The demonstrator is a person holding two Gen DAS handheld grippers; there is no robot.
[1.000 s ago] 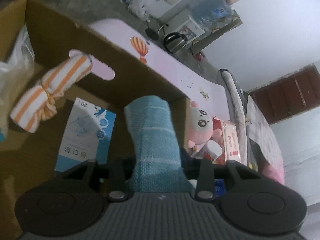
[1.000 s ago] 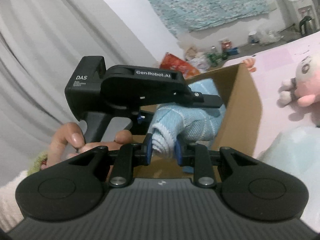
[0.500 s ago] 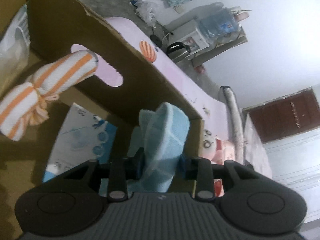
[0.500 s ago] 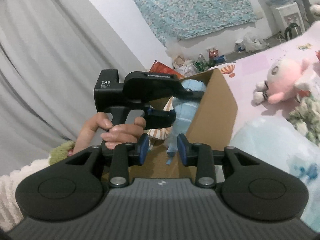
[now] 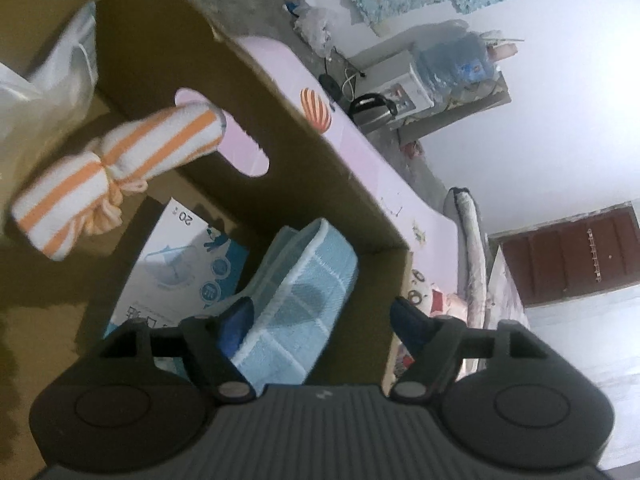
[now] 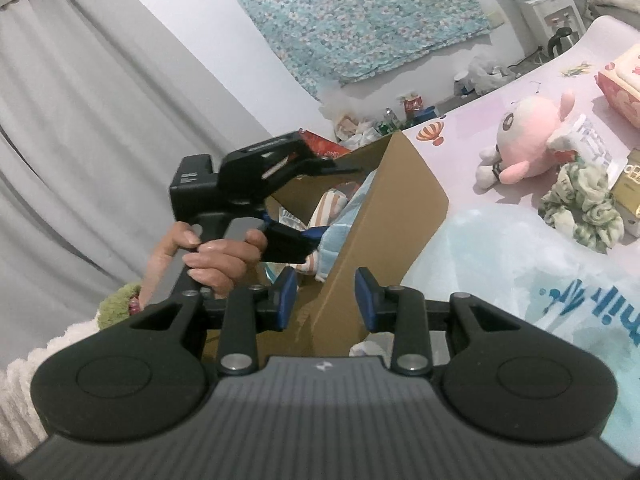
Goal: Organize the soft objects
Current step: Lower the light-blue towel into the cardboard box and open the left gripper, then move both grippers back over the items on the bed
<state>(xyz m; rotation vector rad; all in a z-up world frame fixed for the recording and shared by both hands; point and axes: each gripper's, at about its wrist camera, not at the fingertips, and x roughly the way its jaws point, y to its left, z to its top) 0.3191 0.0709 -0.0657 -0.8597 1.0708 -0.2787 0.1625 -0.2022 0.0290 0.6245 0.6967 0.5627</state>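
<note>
leaning against the corner of the cardboard box [image 5: 328,184], the blue towel [image 5: 296,304] sits between the fingers of the left gripper [image 5: 320,316]; its jaws have just been opening and stand spread, one pad touching the towel; the right gripper [image 6: 325,294] is apart with nothing between its fingers, the box edge just ahead.

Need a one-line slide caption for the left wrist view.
Left gripper, jaws just opened, releases blue towel into cardboard box beside striped towel roll.
</note>
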